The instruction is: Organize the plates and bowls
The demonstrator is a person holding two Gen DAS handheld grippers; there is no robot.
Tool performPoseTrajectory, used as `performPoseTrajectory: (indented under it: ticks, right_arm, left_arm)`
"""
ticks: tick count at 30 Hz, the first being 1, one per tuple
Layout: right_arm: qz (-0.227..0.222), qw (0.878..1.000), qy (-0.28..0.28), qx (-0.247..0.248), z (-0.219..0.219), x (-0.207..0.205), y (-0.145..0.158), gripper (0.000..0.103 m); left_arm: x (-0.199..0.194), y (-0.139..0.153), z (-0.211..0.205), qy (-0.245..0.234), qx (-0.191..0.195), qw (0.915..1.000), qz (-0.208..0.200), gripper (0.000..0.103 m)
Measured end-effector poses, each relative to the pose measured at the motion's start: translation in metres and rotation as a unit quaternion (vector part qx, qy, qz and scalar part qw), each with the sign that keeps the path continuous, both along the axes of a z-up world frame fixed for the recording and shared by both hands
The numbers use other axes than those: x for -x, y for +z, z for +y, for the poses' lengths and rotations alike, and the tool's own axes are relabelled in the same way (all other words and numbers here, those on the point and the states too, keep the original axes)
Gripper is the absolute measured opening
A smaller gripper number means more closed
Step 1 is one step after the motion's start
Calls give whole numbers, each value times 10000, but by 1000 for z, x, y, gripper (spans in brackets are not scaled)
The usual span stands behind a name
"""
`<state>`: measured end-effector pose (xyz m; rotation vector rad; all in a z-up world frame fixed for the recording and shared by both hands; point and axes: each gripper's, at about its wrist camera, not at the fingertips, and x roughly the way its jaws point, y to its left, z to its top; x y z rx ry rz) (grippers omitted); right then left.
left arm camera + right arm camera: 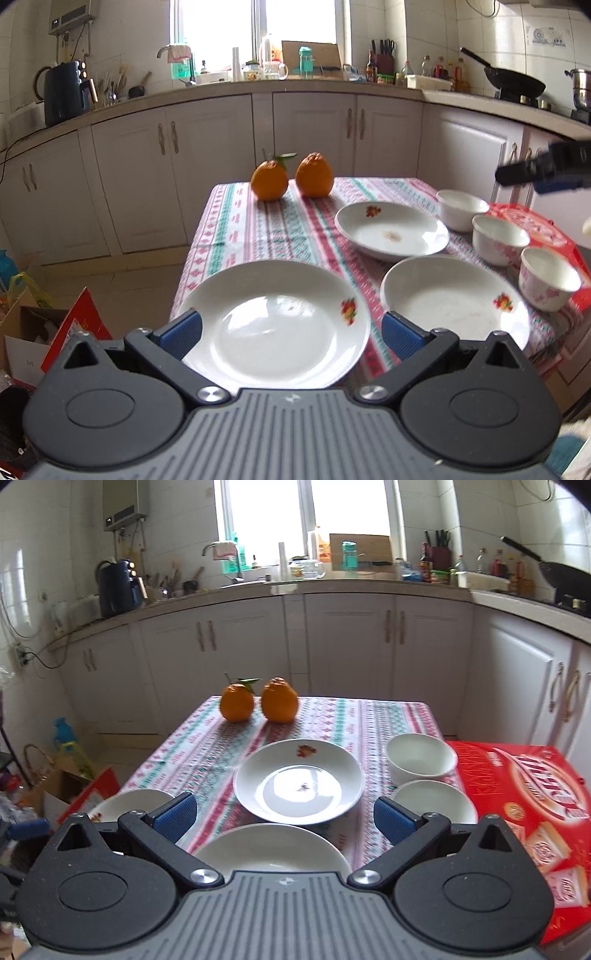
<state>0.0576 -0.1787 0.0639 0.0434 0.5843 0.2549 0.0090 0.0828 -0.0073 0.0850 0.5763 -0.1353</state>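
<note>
Near plate between splayed tool fingers

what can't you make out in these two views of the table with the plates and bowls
- Third bowl: seen in the left wrist view only; in the right wrist view the right gripper covers that spot.
- Near plate: front half hidden by the right gripper's body.
- Left plate: near rim hidden under the left gripper.
- Red box: print too blurred to read.

Open left claw over near plate, three bowls right
</note>
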Motion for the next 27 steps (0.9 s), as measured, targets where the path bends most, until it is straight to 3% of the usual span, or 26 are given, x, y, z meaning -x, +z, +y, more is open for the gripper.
performPoseTrajectory:
  ticks: [13, 27]
  right_arm:
    - [538, 9954, 740, 273, 56, -42, -26, 103]
    - [776, 9875, 1263, 536, 91, -78, -42, 103]
  left_arm:
    - [-10, -48, 39, -217, 60, 9974, 682, 102]
    - [-39, -69, 48, -604, 17, 9930, 1015, 102]
